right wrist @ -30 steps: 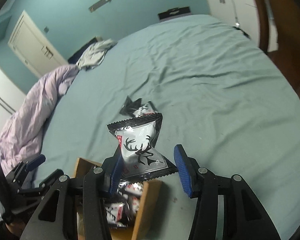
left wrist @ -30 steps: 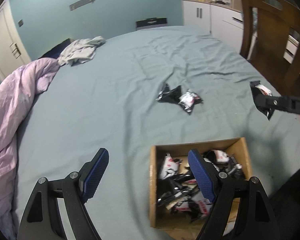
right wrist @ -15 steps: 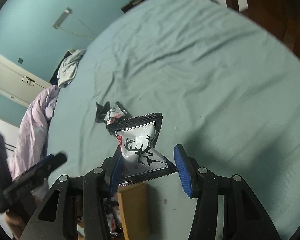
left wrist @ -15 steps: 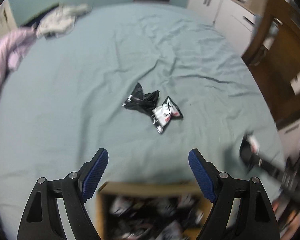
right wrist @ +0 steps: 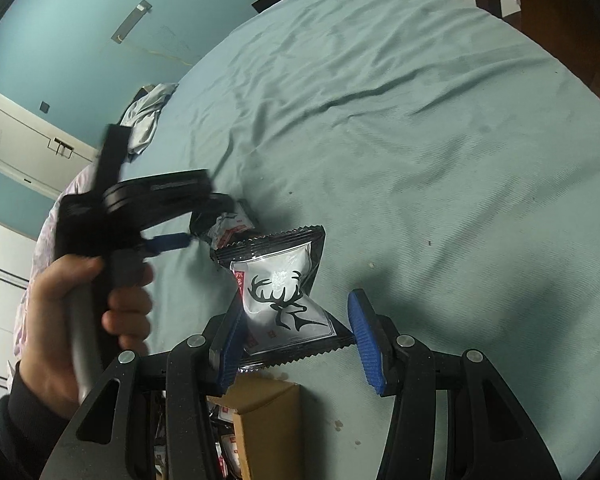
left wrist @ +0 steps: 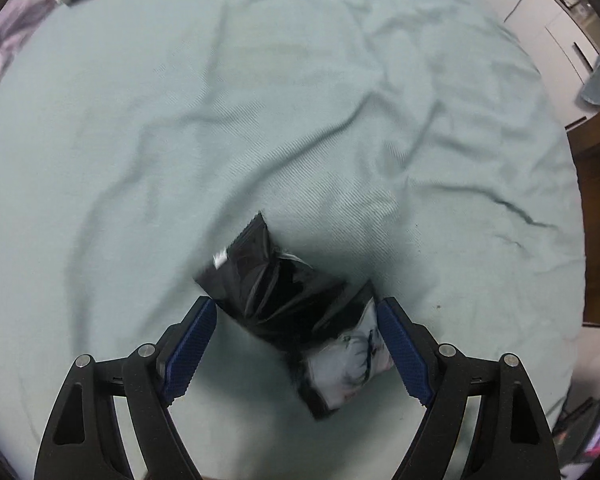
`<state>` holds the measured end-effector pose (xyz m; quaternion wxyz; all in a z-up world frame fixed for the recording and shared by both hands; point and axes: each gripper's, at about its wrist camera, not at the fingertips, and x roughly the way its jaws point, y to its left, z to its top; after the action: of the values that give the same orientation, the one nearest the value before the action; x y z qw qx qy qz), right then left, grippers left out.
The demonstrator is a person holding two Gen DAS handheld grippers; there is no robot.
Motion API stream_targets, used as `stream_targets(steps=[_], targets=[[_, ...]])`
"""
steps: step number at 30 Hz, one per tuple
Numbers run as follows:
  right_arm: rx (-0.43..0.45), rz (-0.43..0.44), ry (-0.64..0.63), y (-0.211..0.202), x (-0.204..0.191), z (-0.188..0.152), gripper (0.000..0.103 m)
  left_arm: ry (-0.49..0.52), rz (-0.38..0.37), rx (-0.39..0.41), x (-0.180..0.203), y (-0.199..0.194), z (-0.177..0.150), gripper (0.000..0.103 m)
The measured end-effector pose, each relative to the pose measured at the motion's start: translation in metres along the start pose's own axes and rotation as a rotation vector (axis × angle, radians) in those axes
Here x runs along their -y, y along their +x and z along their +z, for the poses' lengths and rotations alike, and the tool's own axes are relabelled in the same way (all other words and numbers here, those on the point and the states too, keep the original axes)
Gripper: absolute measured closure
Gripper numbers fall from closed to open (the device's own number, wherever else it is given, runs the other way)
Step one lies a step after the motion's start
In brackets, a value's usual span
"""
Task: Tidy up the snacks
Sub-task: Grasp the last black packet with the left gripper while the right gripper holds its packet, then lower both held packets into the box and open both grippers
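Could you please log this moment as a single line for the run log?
left gripper: open, around two loose packets | right gripper: open, deer packet between fingers | box: below

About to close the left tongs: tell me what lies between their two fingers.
Left wrist view: two overlapping snack packets on the sheet, a black packet and a white packet, sit between the open left tongs.

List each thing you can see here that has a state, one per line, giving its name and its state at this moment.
Left gripper: jaws open, either side of two packets on the cloth.
Black packet: lying on the cloth, sealed.
White packet: lying beside it, overlapping.
Right gripper: jaws part open; a deer packet sits between them, against the left pad.
Cardboard box: open, packets inside.
Door: closed.
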<state>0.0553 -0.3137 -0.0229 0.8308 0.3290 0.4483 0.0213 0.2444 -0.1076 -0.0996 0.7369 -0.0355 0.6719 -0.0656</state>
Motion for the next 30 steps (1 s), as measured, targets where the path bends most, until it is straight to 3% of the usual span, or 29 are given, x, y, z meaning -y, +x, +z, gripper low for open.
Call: stream_targets(steps=[3,7,8,12,18,24,30], targets=[[-0.003,0.011,-0.003,0.0,-0.001,-0.003,0.055,0.001,0.012,0.008,0.0,0.008,-0.002,0.029],[0.012,0.009,-0.011,0.001,-0.001,-0.001,0.055,0.071,0.059,0.076,0.009,0.002,-0.011,0.059],[0.014,0.013,-0.004,0.001,0.001,0.0,0.055,0.082,0.061,0.084,0.01,0.001,-0.014,0.061],[0.018,0.004,0.007,-0.003,0.005,-0.005,0.055,0.089,0.051,0.127,0.005,-0.014,-0.032,0.065],[0.067,-0.008,-0.012,-0.017,-0.001,-0.01,0.055,0.095,0.001,0.238,-0.002,-0.074,-0.069,0.067],[0.103,-0.031,-0.051,-0.025,-0.008,-0.018,0.055,0.218,0.03,0.372,-0.017,-0.141,-0.107,0.066],[0.128,-0.046,-0.064,-0.039,-0.012,-0.028,0.055,0.342,0.052,0.467,-0.028,-0.18,-0.156,0.066]])
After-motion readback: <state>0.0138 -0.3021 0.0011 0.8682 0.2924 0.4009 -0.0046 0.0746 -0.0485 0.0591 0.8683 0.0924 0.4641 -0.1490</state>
